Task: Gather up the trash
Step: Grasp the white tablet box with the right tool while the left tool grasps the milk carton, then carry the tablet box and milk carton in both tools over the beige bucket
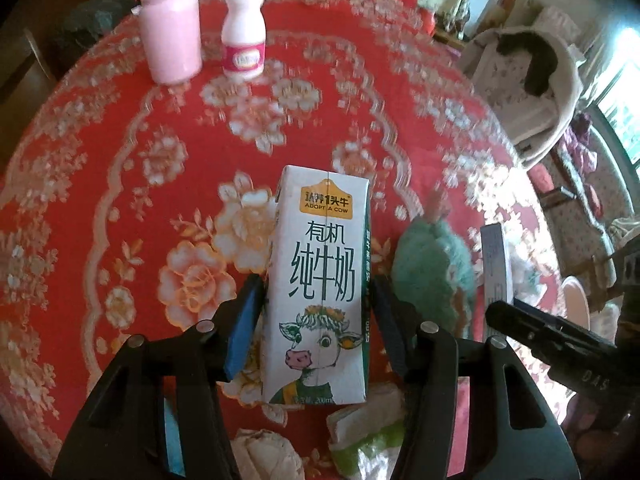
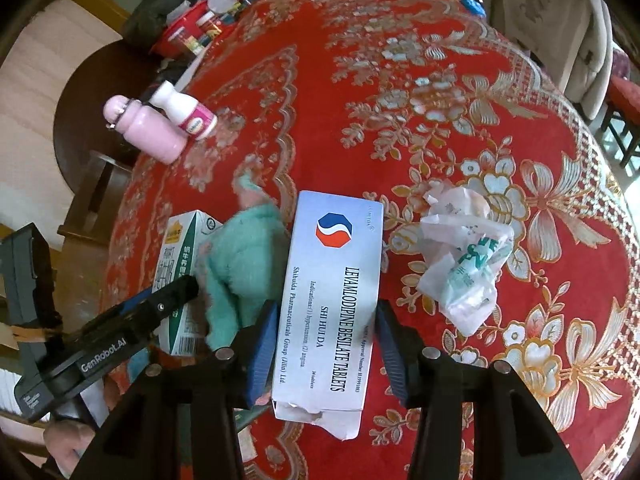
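My left tongs (image 1: 316, 312) are clamped on the milk carton (image 1: 320, 280), blue pads flat on its two narrow sides. My right tongs (image 2: 326, 344) straddle the pill box (image 2: 332, 300); the left pad seems to press its edge, but on the right I can't tell whether the pad touches or stands just off, so I won't call that a firm hold.

What worries me — the two tools are close. The right tongs' finger pokes in just right of the carton, so any careless swing could knock them together. The green cloth (image 2: 244, 272) sits between carton and box, right by both tongs; it could snag on a finger and drag along. The box's near flap is torn open, so it may crush or slip. The carton could squash and dribble if any milk is left.

Right of the box lies a crumpled wrapper (image 2: 464, 264), untouched. Hard to read: the scraps under my left tongs are half cut off, both far bottles are blurred, and no bin shows anywhere.
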A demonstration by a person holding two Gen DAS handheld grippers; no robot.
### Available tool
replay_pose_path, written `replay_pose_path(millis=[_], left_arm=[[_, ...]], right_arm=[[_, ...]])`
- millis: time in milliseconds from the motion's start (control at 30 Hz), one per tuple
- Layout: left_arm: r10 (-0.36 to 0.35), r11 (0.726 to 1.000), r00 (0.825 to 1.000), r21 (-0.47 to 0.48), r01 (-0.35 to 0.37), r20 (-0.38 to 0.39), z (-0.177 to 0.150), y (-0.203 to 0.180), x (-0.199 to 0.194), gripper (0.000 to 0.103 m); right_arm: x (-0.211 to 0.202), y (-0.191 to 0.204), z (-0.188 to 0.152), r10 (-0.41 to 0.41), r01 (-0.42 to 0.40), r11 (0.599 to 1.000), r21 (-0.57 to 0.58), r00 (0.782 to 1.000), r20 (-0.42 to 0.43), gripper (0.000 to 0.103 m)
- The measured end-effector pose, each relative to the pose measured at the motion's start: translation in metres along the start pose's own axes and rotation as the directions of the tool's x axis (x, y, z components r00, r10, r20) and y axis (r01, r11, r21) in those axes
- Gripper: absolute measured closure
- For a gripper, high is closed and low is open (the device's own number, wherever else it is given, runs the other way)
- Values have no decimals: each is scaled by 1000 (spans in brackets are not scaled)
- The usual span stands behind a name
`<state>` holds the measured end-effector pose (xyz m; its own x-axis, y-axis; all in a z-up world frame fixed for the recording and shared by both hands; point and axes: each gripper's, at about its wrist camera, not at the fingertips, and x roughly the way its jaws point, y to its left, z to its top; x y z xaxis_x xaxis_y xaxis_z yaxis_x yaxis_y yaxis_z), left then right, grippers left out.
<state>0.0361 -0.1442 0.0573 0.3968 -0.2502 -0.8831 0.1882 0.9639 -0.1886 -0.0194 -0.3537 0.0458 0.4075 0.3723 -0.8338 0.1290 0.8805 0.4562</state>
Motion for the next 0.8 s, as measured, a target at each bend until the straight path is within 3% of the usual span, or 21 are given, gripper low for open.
replay_pose_path(millis=[233,467,800], left_arm=[[1,1000,998,2,-1,62,7,-11,-35,50],[12,999,994,51,-18,112,-3,-44,-58,50],[-9,995,990,99,-5,142,-25,-99,-77,50]], right_arm=[[-30,15,0,38,-36,998,-48,998,40,56],[-55,23,-9,29,-21,993,-112,997,73,56],[-102,-7,-25,-2,17,994,-111,991,135,56]])
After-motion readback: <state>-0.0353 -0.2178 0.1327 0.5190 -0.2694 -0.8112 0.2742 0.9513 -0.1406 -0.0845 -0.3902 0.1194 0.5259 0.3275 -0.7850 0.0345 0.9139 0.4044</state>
